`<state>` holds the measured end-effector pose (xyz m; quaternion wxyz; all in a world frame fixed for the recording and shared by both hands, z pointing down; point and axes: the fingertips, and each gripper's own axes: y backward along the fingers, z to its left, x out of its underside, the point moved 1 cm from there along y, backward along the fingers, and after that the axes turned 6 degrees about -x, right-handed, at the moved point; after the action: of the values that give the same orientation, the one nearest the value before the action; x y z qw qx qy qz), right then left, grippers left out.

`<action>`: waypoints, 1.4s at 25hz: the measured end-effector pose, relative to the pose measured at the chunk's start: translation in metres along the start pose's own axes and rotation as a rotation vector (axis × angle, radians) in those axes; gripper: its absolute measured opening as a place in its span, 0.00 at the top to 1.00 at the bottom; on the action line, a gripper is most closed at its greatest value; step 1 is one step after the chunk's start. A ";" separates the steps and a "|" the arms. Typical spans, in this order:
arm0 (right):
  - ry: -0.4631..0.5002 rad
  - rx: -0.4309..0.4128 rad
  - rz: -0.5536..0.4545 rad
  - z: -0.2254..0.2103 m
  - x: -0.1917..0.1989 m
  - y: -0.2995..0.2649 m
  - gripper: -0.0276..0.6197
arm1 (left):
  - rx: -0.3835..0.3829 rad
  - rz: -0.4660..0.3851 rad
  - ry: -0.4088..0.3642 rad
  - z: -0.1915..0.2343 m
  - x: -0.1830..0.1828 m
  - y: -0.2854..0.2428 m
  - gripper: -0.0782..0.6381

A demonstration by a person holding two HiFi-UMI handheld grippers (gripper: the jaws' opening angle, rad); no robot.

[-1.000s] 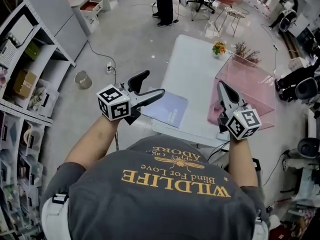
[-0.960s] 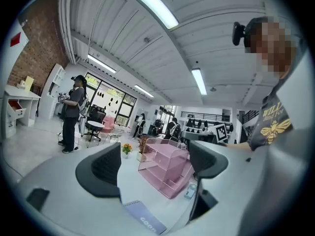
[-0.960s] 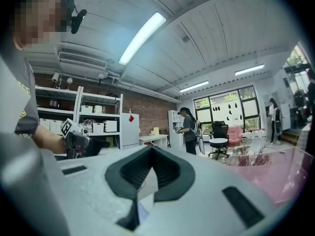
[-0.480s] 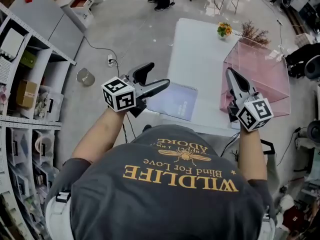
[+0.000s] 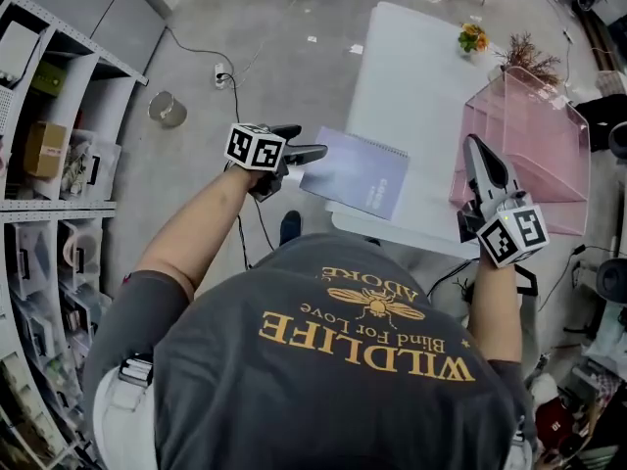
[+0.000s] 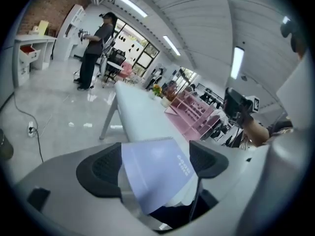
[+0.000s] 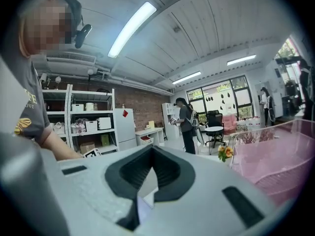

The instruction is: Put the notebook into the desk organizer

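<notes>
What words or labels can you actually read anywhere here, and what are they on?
"ADORE": grey T-shirt, upside down in the head view.
"Blind For Love": same shirt.
"WILDLIFE": same shirt.
Notebook cover print: too small and blurred to read.

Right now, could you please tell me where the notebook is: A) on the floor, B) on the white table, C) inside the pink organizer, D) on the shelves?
B: the notebook lies flat on the white table, the left hand-held gripper at its corner.

The notebook [image 5: 355, 171] has a matt paper cover (smooth); the desk organizer [image 5: 529, 135] is glossy, translucent pink plastic.
</notes>
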<state>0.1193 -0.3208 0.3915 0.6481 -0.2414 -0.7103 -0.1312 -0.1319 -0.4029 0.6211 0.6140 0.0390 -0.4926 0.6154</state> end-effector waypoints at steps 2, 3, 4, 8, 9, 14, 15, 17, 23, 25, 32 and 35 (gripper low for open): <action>-0.009 0.003 0.021 -0.001 0.009 0.000 0.96 | 0.016 0.073 0.048 0.018 0.025 -0.014 0.29; -0.015 0.005 0.033 -0.001 0.013 0.001 0.96 | 0.032 0.106 0.073 0.024 0.036 -0.021 0.29; -0.023 0.008 0.044 0.000 0.016 0.002 0.96 | 0.046 0.136 0.100 0.028 0.048 -0.027 0.29; -0.043 0.018 0.060 -0.003 0.024 0.001 0.96 | 0.044 0.181 0.218 0.050 0.073 -0.053 0.29; -0.043 0.017 0.058 -0.004 0.025 -0.001 0.96 | 0.042 0.177 0.237 0.053 0.074 -0.060 0.29; -0.050 0.019 0.062 -0.009 0.033 0.000 0.96 | 0.078 0.195 0.269 0.034 0.089 -0.091 0.28; -0.054 0.022 0.064 -0.010 0.034 0.001 0.96 | 0.090 0.200 0.276 0.029 0.090 -0.095 0.28; -0.065 0.030 0.066 -0.010 0.036 0.004 0.96 | 0.112 0.205 0.307 0.024 0.091 -0.098 0.28; -0.090 0.039 0.062 -0.011 0.040 0.009 0.96 | 0.084 0.208 0.401 0.031 0.092 -0.101 0.38; -0.089 0.039 0.062 -0.011 0.040 0.010 0.96 | 0.047 0.221 0.390 0.035 0.094 -0.100 0.51; -0.080 0.043 0.048 -0.012 0.036 0.013 0.96 | -0.063 0.289 0.276 0.027 0.083 -0.087 0.67; -0.072 0.047 0.036 -0.013 0.030 0.016 0.96 | -0.057 0.273 0.267 0.013 0.069 -0.075 0.79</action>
<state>0.1372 -0.3085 0.4208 0.6297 -0.2434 -0.7316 -0.0943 -0.0957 -0.3799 0.7145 0.5855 -0.1276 -0.4250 0.6785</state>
